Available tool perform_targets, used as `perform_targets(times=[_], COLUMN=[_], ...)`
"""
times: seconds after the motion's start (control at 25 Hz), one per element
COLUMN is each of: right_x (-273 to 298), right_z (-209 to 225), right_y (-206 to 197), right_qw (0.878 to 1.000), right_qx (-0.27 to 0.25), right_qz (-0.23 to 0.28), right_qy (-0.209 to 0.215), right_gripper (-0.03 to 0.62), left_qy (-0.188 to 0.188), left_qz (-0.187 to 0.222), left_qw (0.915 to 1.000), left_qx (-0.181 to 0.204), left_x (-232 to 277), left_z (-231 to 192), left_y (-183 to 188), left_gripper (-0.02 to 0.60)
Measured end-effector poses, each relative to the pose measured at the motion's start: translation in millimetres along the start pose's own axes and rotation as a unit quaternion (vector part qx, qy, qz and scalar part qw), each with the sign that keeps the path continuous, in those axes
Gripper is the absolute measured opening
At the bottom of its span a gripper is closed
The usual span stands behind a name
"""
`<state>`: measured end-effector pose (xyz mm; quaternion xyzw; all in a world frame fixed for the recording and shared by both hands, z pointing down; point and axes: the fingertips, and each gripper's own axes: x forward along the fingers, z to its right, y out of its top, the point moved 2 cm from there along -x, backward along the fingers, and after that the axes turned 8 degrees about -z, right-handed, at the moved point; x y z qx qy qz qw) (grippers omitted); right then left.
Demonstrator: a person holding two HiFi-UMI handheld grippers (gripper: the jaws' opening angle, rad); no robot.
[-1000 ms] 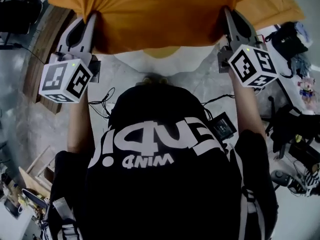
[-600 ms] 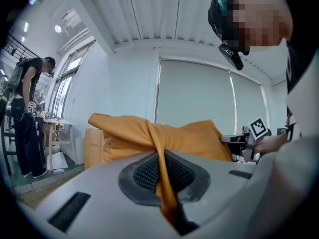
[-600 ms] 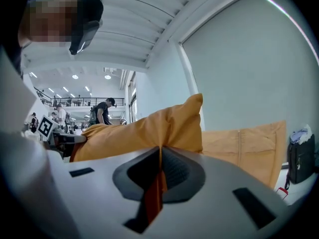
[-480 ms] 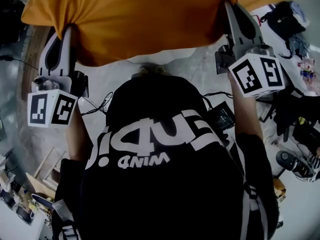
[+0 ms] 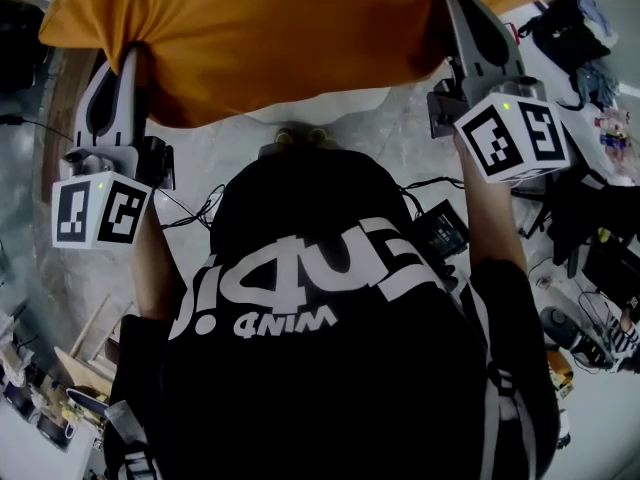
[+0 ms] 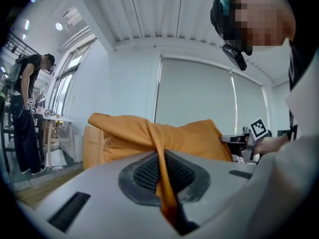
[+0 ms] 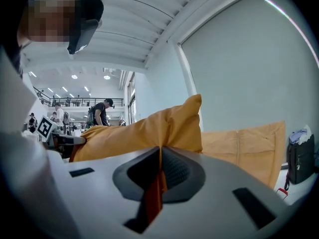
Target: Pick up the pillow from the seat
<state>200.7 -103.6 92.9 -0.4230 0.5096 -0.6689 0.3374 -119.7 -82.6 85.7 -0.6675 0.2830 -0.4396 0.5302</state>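
Orange fabric pillow [image 5: 280, 38]: it is clear of the seat, hanging in the air in front of you, stretched between your two grippers above the pale stone floor [image 5: 400, 138].
Seat: the orange padded seat [image 7: 249, 146] shows behind the pillow in the right gripper view, apart from it.
Risk, slipping fabric: each grip looks like a thin pinch of cover at one end, not the stuffed body. As I judge it, the pillow's weight could draw that fold out of the pads if you jerk or pull your hands further apart.
Risk, one-sided drop: if one pinch gives way, the pillow would swing down from the other gripper and could brush the floor.
Risk, footing: black cables [image 5: 190, 208] lie on the floor near you, and the pillow blocks your view ahead, so step with care.
Left jaws: on your left gripper [image 5: 133, 53] they are pressed together on a bunched fold of the pillow [image 6: 149, 133], which runs down between the ribbed pads.
Right jaws: on your right gripper [image 5: 452, 0] they are likewise closed tight, with a thin strip of the pillow [image 7: 149, 128] clamped between the pads.
Hold overall: both ends are gripped, and the middle sags only slightly.
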Motion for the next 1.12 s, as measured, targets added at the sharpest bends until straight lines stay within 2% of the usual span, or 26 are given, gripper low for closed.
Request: perform_targets(times=[1.12], right_x=[21.4], right_z=[5.8], right_y=[-4.5], right_qw=[1.0], right_qx=[0.013], right_qz=[-0.004], right_qy=[-0.003], right_gripper=[0.028], left_qy=[-0.002], left_qz=[-0.017], left_qw=[0.9998], left_qx=[-0.011], left_x=[20.7], left_z=[-15.3], left_y=[-5.8], left_gripper=[0.015])
